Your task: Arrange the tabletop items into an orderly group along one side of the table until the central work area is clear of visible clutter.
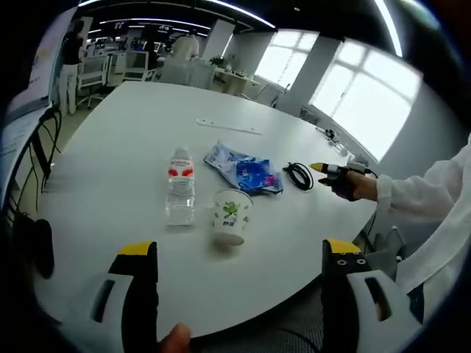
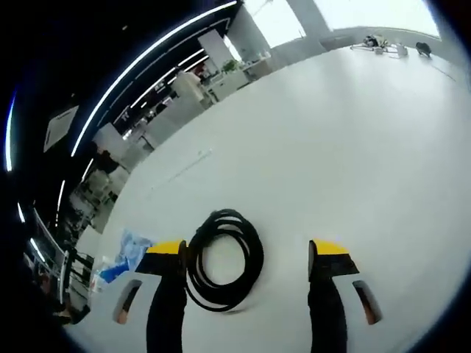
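On the smooth white round table (image 1: 132,125), the left tongs (image 1: 239,254) hover open, jaws wide; ahead stand a clear plastic water bottle (image 1: 180,193) and a printed paper cup (image 1: 231,215), with a crinkled blue snack bag (image 1: 243,169) beyond. The right tongs (image 2: 247,254) gape open around a coiled black cable (image 2: 223,259), its loop touching their left jaw; bare tabletop lies beyond.

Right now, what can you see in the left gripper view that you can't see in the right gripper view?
The left gripper view alone has the water bottle, the paper cup, a person's white sleeve and the left gripper, jaws wide apart. The right gripper view alone has clutter at the table's far edge. Both share the white table, the blue snack packet, the coiled black cable and the right gripper, open around the coil.
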A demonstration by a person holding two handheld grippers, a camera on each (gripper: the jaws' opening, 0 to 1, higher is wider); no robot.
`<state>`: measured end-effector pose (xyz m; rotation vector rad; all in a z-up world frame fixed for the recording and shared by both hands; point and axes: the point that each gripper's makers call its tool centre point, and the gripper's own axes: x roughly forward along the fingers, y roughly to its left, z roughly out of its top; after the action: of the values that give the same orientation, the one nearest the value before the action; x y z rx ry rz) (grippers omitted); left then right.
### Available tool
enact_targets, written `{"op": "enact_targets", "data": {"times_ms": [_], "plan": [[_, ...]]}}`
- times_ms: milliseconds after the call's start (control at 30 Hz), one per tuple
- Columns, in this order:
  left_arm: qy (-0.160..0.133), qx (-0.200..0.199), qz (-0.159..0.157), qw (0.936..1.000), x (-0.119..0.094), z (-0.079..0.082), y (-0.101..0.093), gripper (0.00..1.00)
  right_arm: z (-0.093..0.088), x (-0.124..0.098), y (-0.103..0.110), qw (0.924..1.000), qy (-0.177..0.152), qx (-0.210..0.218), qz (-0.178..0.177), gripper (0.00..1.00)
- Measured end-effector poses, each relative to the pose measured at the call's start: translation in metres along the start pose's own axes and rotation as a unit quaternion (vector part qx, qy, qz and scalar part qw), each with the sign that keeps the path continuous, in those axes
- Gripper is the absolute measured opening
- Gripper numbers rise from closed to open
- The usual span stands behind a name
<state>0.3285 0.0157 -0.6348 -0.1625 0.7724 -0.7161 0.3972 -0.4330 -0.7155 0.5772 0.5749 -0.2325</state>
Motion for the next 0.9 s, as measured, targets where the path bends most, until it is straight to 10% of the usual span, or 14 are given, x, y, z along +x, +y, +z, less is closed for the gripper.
{"op": "enact_targets", "data": {"times_ms": [900], "plan": [[-0.007,-0.001,-0.007,0.9999,0.0023,0.0037,-0.001,0.95,-0.0018,-0.0097,0.0072,0.9998,0.015,-0.009,0.005,0.67]]}}
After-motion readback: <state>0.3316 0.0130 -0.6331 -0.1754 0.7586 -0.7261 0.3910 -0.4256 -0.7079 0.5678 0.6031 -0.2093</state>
